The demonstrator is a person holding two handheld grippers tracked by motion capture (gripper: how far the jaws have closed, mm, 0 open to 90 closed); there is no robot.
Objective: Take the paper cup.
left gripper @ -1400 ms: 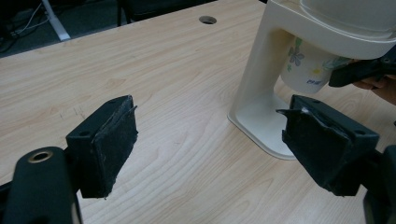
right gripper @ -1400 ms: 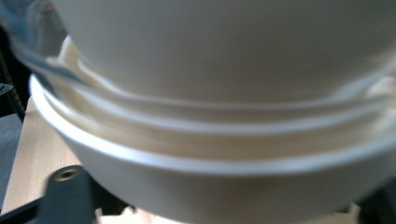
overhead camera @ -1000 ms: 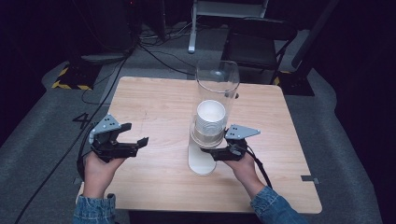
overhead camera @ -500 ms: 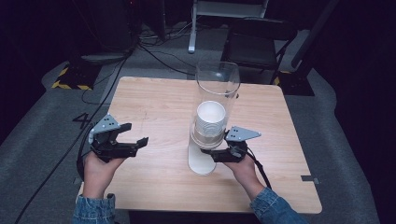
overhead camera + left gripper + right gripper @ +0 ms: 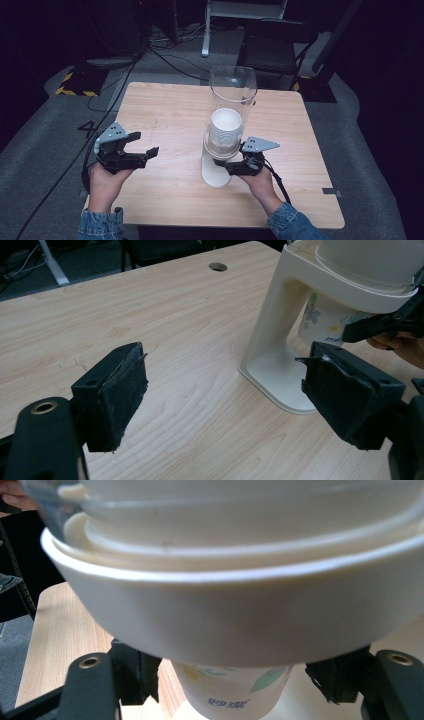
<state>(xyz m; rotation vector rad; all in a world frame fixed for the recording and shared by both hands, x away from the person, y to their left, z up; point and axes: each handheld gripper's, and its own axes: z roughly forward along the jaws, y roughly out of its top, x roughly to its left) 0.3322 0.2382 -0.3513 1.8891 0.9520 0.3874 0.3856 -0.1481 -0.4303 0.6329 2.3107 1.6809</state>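
1. Two grippers in play. Our right gripper (image 5: 226,166) sits at the cup dispenser (image 5: 220,150) near the middle of the table (image 5: 165,107). Our left gripper (image 5: 145,150) hovers well apart on the left, above the wood.
2. Key relation: the bottom paper cup (image 5: 232,690) pokes down out of the dispenser's white ring (image 5: 240,625), its long axis vertical. The right gripper's jaws stand one on each side of it, just under the ring, so the right hand is clearly the nearer one. We judge any pull would have to go straight down, along the cup's axis.
3. Right gripper state: jaws wide, cup between them. The ring hides the pads, so we cannot tell whether they touch the cup. We call it open, not gripping.
4. Left gripper state: jaws spread wide, nothing between them but bare table.
5. View differences: the high view gives the clear tube (image 5: 232,107) with the cup stack (image 5: 225,127) inside. The left gripper view gives the dispenser's foot (image 5: 280,380) and the flowered cup from the side, with a right jaw tip just beside it. The right gripper view gives the printed cup bottom up close.
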